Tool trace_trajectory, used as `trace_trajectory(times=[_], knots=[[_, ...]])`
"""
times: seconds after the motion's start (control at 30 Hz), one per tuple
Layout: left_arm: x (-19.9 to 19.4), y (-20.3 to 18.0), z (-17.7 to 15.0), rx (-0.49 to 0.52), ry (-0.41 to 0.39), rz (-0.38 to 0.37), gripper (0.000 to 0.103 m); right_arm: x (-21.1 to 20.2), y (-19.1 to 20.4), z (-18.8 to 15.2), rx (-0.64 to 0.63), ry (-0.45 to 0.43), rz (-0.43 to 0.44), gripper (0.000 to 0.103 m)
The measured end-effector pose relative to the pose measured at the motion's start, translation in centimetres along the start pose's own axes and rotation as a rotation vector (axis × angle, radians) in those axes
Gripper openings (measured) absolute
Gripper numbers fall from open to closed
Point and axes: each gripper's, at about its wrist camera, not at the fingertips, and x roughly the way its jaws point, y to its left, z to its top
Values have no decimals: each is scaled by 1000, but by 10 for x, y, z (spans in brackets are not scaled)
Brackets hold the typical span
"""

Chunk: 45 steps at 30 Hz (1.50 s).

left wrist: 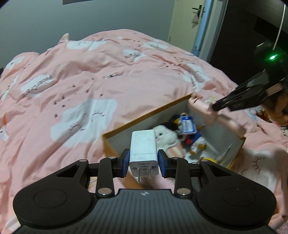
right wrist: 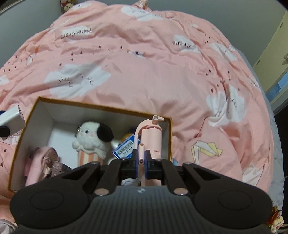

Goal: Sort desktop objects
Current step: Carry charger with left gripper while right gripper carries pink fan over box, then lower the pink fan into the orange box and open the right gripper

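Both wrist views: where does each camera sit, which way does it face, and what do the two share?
Left wrist: rides the left gripper, looking down across the pink quilt at the open box; its pads clamp a white charger; the right gripper and a hand enter at right.
Right wrist: rides the right gripper, looking down into the box; shut on a pink fire-extinguisher-shaped item; the charger shows at left.
Shared: box, quilt, white plush toy, charger, pink item.

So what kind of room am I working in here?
Most likely a bedroom: the open box sits on a bed under a rumpled pink quilt printed with clouds, with a door in the far corner and plush toys by the wall.
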Motion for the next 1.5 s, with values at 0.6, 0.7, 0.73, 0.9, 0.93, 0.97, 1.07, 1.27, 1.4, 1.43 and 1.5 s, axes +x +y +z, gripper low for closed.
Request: trace_trajectory(times=[0.6, 0.7, 0.73, 0.9, 0.93, 0.97, 1.07, 1.27, 1.4, 1.43, 1.5], knots=[[28, -20, 8, 1, 36, -65, 38, 65, -11, -11, 56, 70, 3, 6], [32, -25, 9, 11, 39, -73, 38, 76, -15, -13, 78, 100, 31, 6], [33, -26, 10, 14, 40, -77, 38, 79, -16, -14, 83, 106, 37, 6], [41, -40, 12, 56, 46, -103, 38, 91, -18, -20, 96, 117, 59, 6], [44, -44, 13, 67, 50, -108, 38, 92, -18, -21, 93, 115, 60, 7], [45, -47, 13, 76, 52, -111, 38, 93, -18, -22, 89, 108, 58, 7], [53, -57, 16, 109, 65, -130, 38, 94, -19, -25, 86, 101, 64, 7], [70, -76, 25, 157, 96, -155, 38, 85, -25, -29, 78, 108, 37, 13], [82, -90, 30, 202, 114, -188, 38, 69, -39, -34, 122, 70, 75, 13], [86, -95, 32, 219, 120, -197, 38, 64, -40, -35, 130, 54, 81, 13], [95, -103, 34, 244, 136, -214, 38, 50, -42, -38, 136, 4, 95, 13]])
